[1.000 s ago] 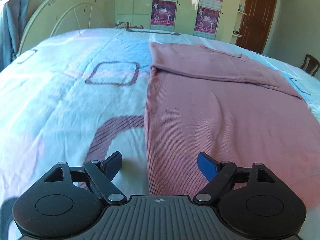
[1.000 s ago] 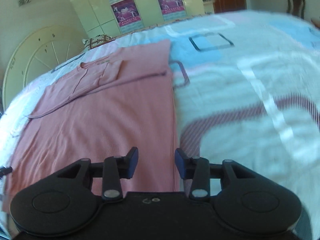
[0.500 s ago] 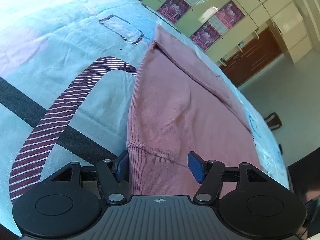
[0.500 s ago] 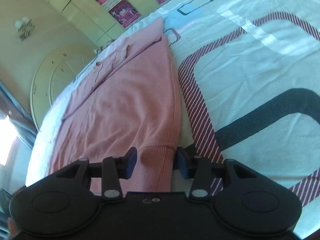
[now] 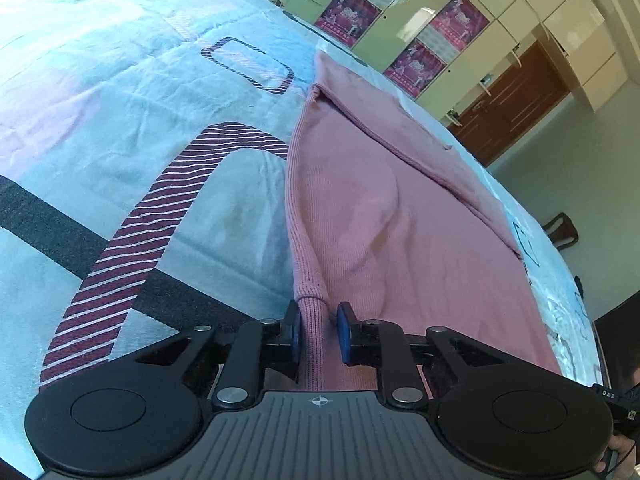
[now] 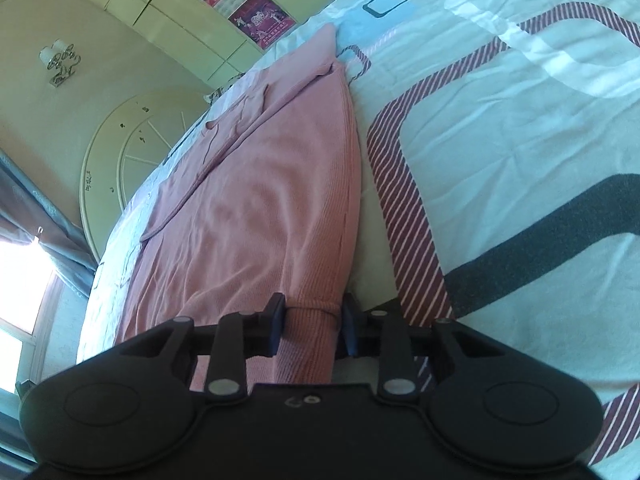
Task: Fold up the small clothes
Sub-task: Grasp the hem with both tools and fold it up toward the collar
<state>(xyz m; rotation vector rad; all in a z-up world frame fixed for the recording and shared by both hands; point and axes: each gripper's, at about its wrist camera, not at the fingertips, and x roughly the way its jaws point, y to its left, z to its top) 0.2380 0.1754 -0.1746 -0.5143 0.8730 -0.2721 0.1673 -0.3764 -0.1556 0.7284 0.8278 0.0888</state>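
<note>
A pink ribbed sweater (image 5: 400, 220) lies flat on the bed, with a sleeve folded across its far end. In the left wrist view, my left gripper (image 5: 318, 328) is at the sweater's near left hem corner. Its jaws are closing, and the blue pads pinch the bunched hem between them. The right wrist view shows the same sweater (image 6: 260, 200) from its other side. There my right gripper (image 6: 312, 320) is at the near right hem corner. Its jaws are closing too, and the hem fills the gap between the pads.
The bed cover (image 5: 120, 100) is pale blue and white with striped maroon and dark bands. Beyond the bed stand cream wardrobes with posters (image 5: 400, 20), a brown door (image 5: 508, 100) and a chair (image 5: 560, 228). A round white headboard (image 6: 132, 152) and a curtained window (image 6: 24, 220) lie to the left.
Both grippers dropped and rolled in to the sweater's near hem corners. The left jaws went from wide open to pinching the hem. The right jaws narrowed onto the other corner.
</note>
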